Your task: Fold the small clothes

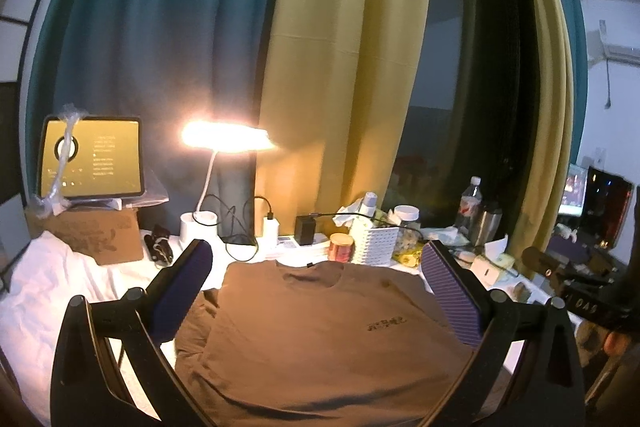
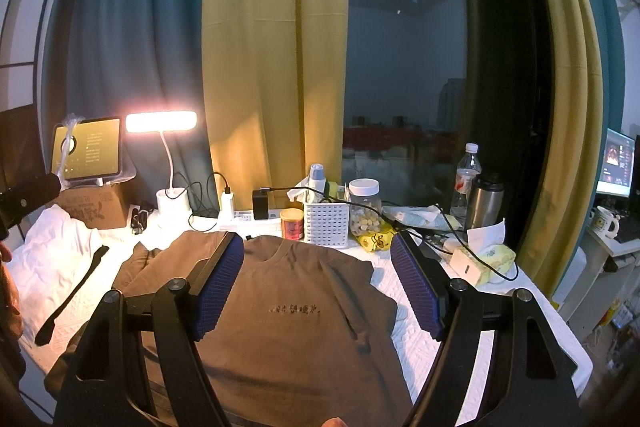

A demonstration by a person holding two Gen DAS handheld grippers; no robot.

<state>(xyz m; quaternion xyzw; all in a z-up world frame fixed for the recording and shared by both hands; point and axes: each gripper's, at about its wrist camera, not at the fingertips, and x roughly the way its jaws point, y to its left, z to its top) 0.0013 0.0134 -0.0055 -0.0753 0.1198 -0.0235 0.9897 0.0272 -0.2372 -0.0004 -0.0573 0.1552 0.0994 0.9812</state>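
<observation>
Left wrist view looks along the left tongs [image 1: 316, 287], spread wide with nothing between the pads, hovering over a brown shirt [image 1: 320, 339] on the white-covered bench [image 1: 48, 299]. The shirt lies front up, neck toward the curtains, with a small dark print [image 1: 386, 325] on the chest; its sleeve on the lamp side is bunched in folds. Right wrist view shows the right tongs [image 2: 318, 287] spread just as wide, also empty, above the same shirt [image 2: 296, 327]. From here the other sleeve lies flat and wrinkled, pointing toward the near edge.

Bare white cover runs along both sides of the shirt, wider on the lamp side, where a dark strap [image 2: 72, 295] lies loose. The far edge is crowded: a lit lamp [image 2: 162, 123], a tablet [image 2: 90, 147] on a cardboard box [image 2: 96, 211], chargers and cables, a red tin [image 2: 292, 223] touching or nearly touching the collar, a white basket [image 2: 326, 223], a jar [image 2: 364, 207], a water bottle [image 2: 466, 175], a steel flask [image 2: 484, 203] and a tissue pack [image 2: 494, 259].
</observation>
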